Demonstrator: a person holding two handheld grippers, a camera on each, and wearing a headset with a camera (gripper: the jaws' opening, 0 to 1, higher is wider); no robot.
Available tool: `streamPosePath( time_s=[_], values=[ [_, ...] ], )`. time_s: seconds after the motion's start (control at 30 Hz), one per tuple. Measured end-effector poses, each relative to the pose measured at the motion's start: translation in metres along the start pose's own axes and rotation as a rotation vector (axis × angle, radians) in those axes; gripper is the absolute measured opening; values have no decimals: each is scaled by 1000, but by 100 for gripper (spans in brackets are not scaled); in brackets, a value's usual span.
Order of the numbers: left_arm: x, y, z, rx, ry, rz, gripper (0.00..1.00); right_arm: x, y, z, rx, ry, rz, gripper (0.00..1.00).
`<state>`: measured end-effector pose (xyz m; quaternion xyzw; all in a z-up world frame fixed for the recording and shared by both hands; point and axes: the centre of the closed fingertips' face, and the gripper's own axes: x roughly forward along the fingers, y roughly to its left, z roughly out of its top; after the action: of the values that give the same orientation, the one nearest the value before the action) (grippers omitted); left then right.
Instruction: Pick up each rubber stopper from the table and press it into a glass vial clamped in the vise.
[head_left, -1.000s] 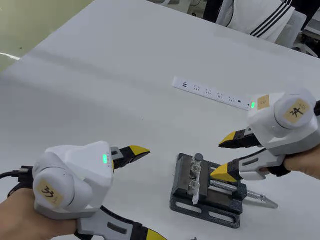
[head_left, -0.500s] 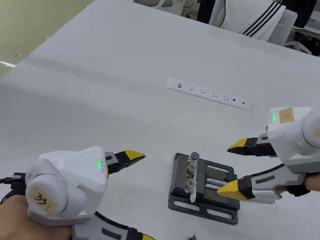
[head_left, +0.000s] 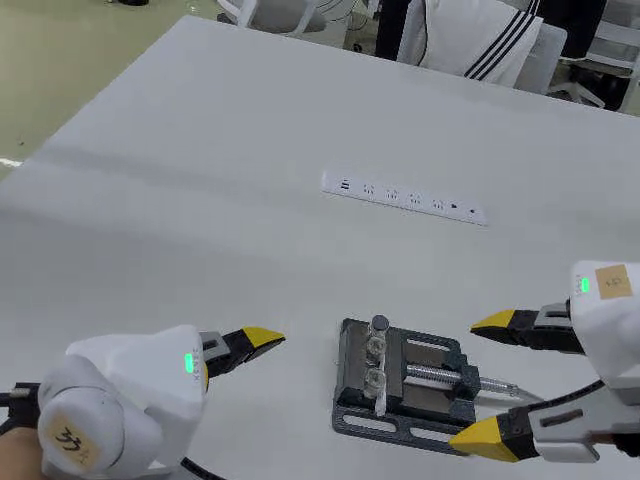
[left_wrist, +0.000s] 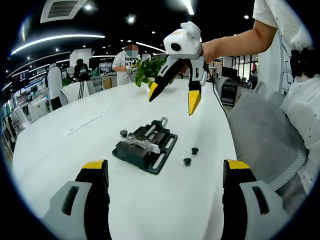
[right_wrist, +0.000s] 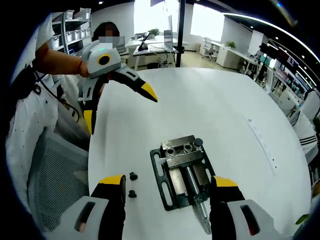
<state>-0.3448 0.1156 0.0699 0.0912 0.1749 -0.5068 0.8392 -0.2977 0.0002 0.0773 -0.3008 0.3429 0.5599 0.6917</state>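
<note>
Head view: against a second ago, the right gripper (head_left: 480, 381) is found drawn back toward the lower right of the frame. Its fingers are spread wide and empty, one above and one below the screw handle of the vise (head_left: 350, 395). The left gripper (head_left: 272, 410) is sunk lower at the lower left; one yellow fingertip is seen, and nothing is carried on it. The vise is kept at the lower centre of the white counter (head_left: 200, 200). Three glass vials are clamped in a row: the farthest (head_left: 380, 324) is capped by a dark stopper, while the two nearer ones look open. The withdrawal is judged to mean that one pressing is finished and a fresh stopper is to be fetched. A handwritten mark like "33" is borne on the round label (head_left: 72, 438) of the left gripper. The tag on the right gripper is too blurred to be read, and no lettering can be made out on the power strip (head_left: 405, 197).

Left gripper view: its own fingers are held wide apart with nothing between them. Two loose rubber stoppers (left_wrist: 194, 150) are seen on the counter just right of the vise, at centre frame. The right gripper is hung open at upper centre, well apart from the vise.

Right gripper view: its own fingers are spread and empty at the bottom, framing the vise. The loose rubber stoppers are found left of the vise, and the left gripper is shown open at upper left. No writing can be read here.
</note>
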Motion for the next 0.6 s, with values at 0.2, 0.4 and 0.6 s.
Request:
streamPosePath(
  time_s=[0.2,0.4,0.6],
  values=[
    [3,-7,-1,9,18,-20,94,-8,12,-9,31,-40,-3,71],
    [6,-13,-2,16,39,-37,93,-14,22,-18,56,-81,-7,75],
    [12,-18,-3,29,66,-53,91,-18,29,-32,81,-117,-13,80]
  ],
)
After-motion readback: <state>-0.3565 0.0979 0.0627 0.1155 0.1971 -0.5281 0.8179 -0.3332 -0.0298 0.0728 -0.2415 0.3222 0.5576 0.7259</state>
